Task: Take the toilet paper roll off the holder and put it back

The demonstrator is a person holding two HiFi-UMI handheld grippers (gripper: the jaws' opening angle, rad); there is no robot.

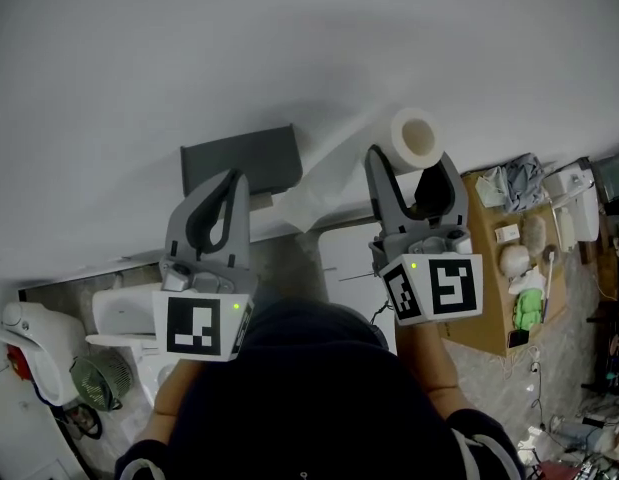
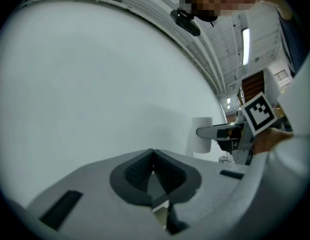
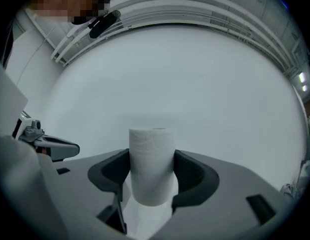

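My right gripper (image 1: 410,160) is shut on a white toilet paper roll (image 1: 415,137), held up in front of the pale wall. In the right gripper view the roll (image 3: 150,168) stands upright, squeezed between the two dark pads (image 3: 191,173). A tail of paper (image 1: 319,183) hangs from the roll toward the dark grey holder (image 1: 240,157) on the wall. My left gripper (image 1: 229,178) hovers just in front of the holder, shut with nothing in it. In the left gripper view its pads (image 2: 139,170) meet, and the roll (image 2: 200,135) shows to the right.
The pale wall (image 1: 289,48) fills the upper half of the head view. A white toilet (image 1: 124,313) and a small fan (image 1: 99,380) sit low at the left. A cardboard box (image 1: 509,258) with several small items stands at the right.
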